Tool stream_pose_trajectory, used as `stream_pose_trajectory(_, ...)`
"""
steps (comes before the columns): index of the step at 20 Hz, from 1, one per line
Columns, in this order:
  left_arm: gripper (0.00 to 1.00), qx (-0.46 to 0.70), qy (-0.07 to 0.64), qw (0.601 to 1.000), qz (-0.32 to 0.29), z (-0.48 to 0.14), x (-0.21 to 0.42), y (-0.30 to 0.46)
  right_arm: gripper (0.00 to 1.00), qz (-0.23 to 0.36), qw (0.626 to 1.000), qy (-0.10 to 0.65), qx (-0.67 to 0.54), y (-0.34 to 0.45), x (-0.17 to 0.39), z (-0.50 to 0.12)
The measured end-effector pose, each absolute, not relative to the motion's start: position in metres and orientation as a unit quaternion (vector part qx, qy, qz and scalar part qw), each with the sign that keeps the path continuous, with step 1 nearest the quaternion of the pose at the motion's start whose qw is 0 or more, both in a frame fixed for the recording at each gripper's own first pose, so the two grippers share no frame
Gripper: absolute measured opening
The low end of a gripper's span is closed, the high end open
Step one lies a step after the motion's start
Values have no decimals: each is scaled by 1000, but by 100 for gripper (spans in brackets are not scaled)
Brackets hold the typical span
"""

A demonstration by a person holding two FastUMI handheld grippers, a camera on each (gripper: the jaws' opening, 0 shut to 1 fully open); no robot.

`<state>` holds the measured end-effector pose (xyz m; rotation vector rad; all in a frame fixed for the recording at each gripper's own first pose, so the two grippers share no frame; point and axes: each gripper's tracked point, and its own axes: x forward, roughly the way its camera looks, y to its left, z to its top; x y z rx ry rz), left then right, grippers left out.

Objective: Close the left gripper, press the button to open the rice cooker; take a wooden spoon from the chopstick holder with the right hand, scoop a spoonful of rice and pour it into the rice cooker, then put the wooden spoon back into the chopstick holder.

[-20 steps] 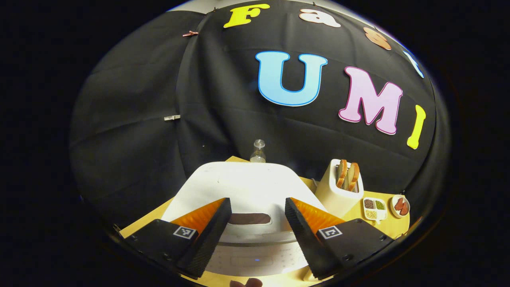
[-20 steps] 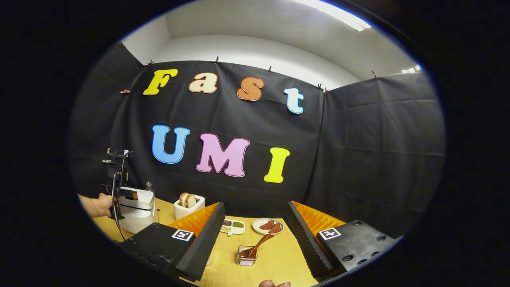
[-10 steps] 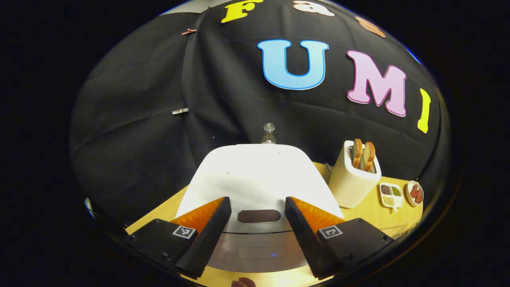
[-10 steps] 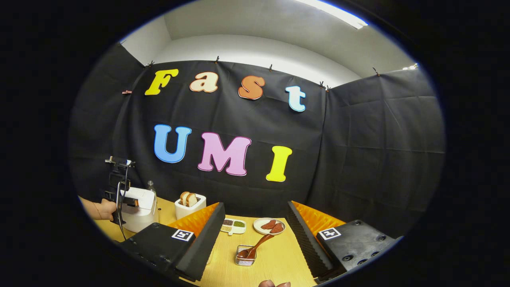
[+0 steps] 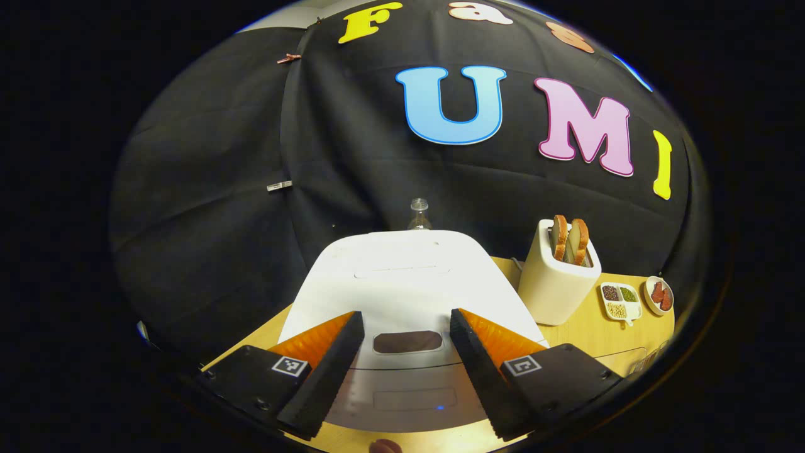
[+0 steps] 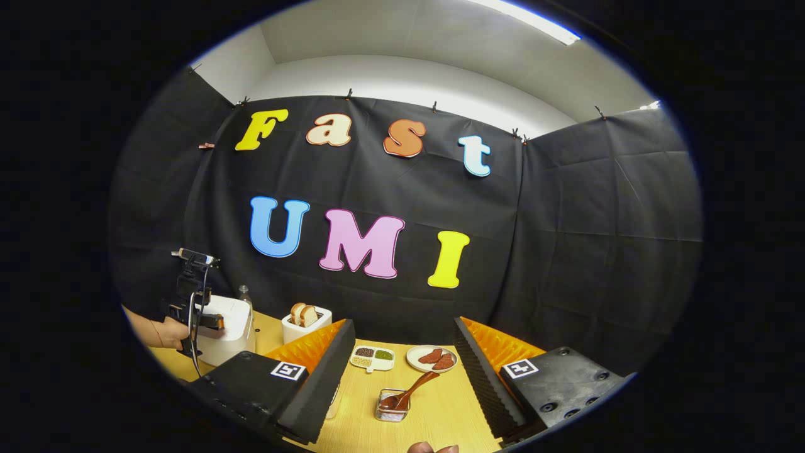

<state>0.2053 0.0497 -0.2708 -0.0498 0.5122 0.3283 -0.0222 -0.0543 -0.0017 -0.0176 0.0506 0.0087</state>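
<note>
Both tongs gape wide above the wooden table [image 6: 440, 409], apparently light-grained.

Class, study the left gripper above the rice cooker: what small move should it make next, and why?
Probably close the left gripper first. Its jaws stand wide apart on either side of the dark button at the front of the rice cooker, whose lid is down. The task wants the gripper shut before pressing, and shut fingers would give one firm point to push with.
</note>
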Motion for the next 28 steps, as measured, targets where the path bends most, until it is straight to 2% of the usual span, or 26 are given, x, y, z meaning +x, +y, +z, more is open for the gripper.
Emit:
stream_pose_trajectory(8,94,-24,168,981,90,-194,187,21,97,14,999,38,6,-47,-17,-5)
stream_pose_trajectory(17,95,-47,69,997,-2,-90,113,-35,98,22,999,35,17,-42,-3,-5)
stream_pose_trajectory(25,95,-67,32,994,-84,-48,32,-69,98,12,1000,18,18,-47,2,0)
stream_pose_trajectory(28,95,-57,23,994,-87,-43,11,-68,98,7,1000,19,21,-50,1,-4)
